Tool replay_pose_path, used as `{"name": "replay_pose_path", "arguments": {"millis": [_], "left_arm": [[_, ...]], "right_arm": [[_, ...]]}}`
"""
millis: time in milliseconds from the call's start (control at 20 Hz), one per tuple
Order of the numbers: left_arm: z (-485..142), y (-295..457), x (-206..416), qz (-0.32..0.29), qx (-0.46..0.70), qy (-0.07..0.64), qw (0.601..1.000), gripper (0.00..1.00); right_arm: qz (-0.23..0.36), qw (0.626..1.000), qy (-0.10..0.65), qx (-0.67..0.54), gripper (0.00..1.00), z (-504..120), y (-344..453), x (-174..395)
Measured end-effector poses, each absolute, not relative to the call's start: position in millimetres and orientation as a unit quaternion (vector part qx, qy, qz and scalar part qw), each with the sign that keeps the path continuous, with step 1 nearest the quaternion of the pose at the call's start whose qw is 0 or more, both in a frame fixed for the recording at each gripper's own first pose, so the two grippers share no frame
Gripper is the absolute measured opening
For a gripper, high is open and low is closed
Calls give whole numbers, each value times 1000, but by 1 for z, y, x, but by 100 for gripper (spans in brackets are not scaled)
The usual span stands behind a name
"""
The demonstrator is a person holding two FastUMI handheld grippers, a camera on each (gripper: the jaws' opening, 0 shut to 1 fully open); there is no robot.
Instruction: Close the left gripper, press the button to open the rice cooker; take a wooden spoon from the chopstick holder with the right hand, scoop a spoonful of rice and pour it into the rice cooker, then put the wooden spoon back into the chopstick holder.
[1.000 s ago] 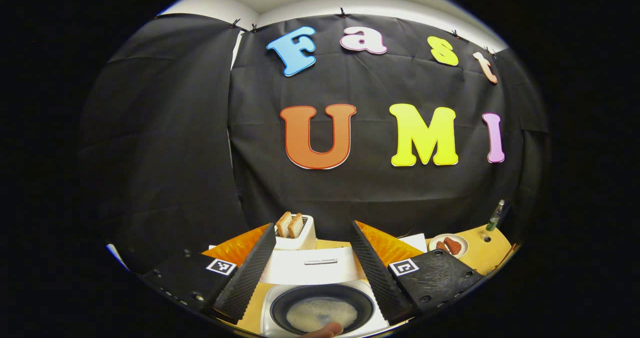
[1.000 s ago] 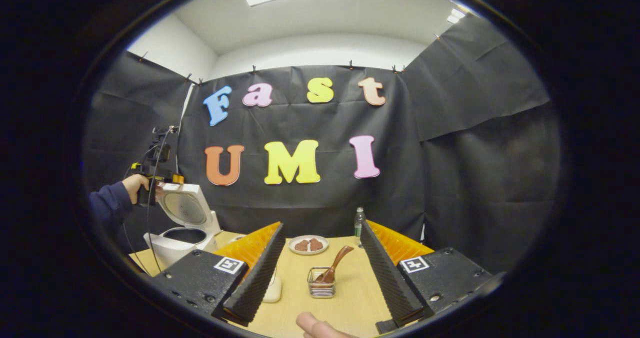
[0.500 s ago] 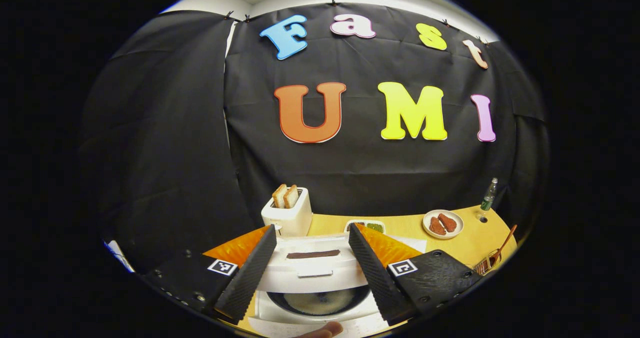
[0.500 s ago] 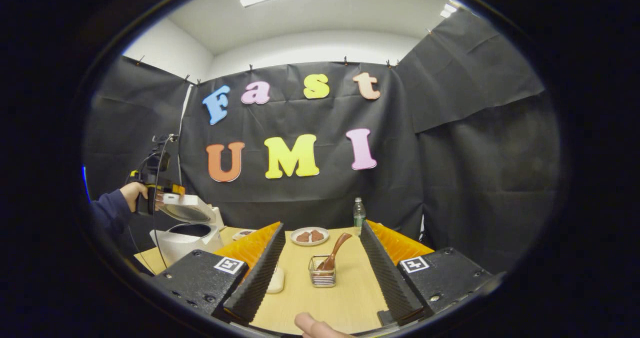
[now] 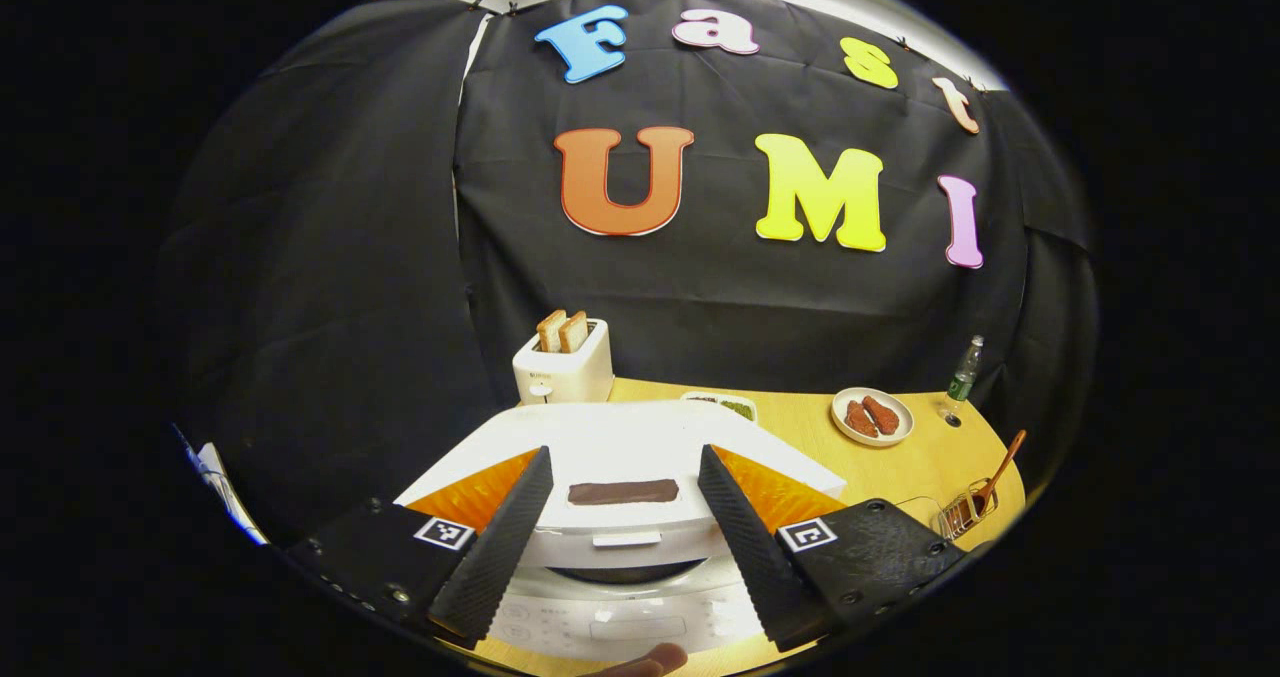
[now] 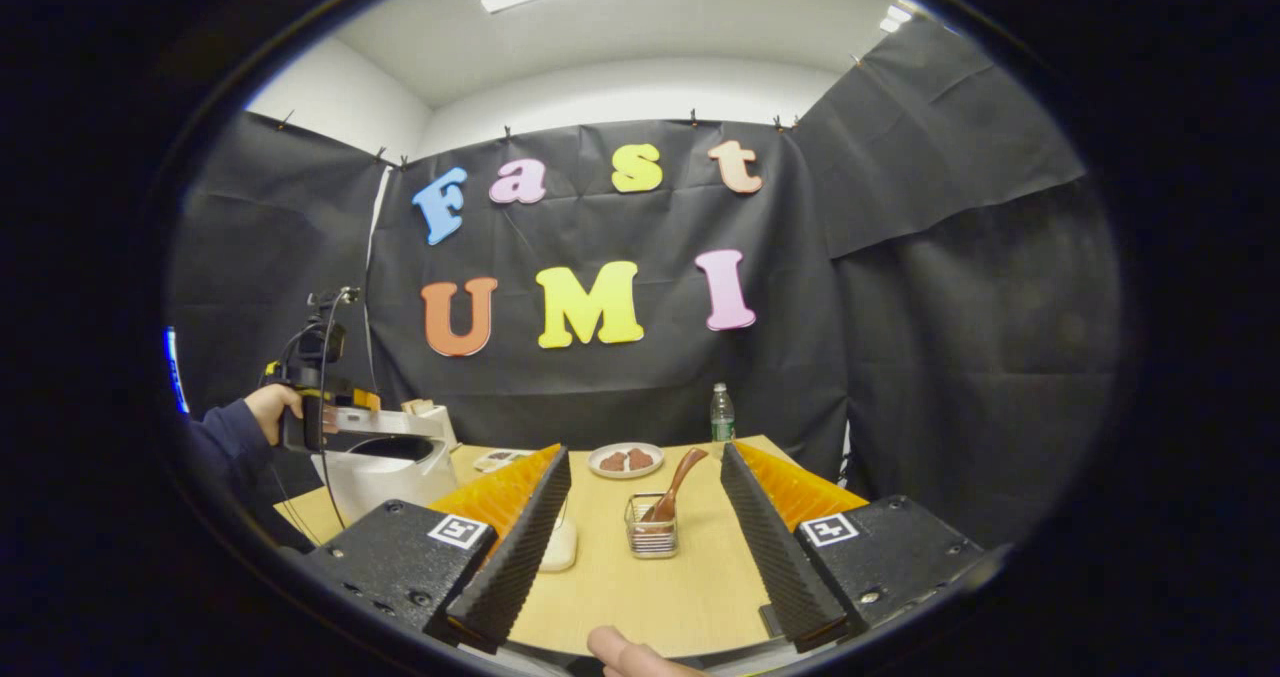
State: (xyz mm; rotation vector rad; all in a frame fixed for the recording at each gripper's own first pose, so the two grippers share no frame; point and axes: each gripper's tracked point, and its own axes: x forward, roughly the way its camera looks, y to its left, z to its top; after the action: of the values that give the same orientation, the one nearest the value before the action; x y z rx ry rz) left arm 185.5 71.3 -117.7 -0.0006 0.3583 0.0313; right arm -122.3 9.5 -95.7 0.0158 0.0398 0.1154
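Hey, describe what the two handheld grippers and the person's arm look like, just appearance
Each gripper, left gripper and right gripper, has two long ribbed fingers with orange backing, on black textured bases bearing small square black-and-white markers. Seen from the right gripper view, the left one has yellow parts and black cables looping off it. The sleeve is dark blue.

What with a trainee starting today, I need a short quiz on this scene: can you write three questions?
1. True or false: the wooden spoon stands in the wire holder on the table.
2. The rice cooker lid is: A) fully upright; B) tipped down, nearly shut; C) lying on the table.
3. Fill in: the toaster holds two slices of ____.

Key: 1 true; 2 B; 3 bread.
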Motion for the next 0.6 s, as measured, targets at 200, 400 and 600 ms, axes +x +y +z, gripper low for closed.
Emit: {"name": "replay_pose_path", "arguments": {"millis": [200,400,600], "left_arm": [[-138,70,178,16,3,193,981,95],[-151,71,175,14,6,206,978,96],[-162,72,175,10,6,216,976,96]], "right_arm": [[55,998,16,0,98,-96,10,-124],[62,998,26,3,98,-105,20,-123],[67,997,36,3,98,-111,27,-119]]}}
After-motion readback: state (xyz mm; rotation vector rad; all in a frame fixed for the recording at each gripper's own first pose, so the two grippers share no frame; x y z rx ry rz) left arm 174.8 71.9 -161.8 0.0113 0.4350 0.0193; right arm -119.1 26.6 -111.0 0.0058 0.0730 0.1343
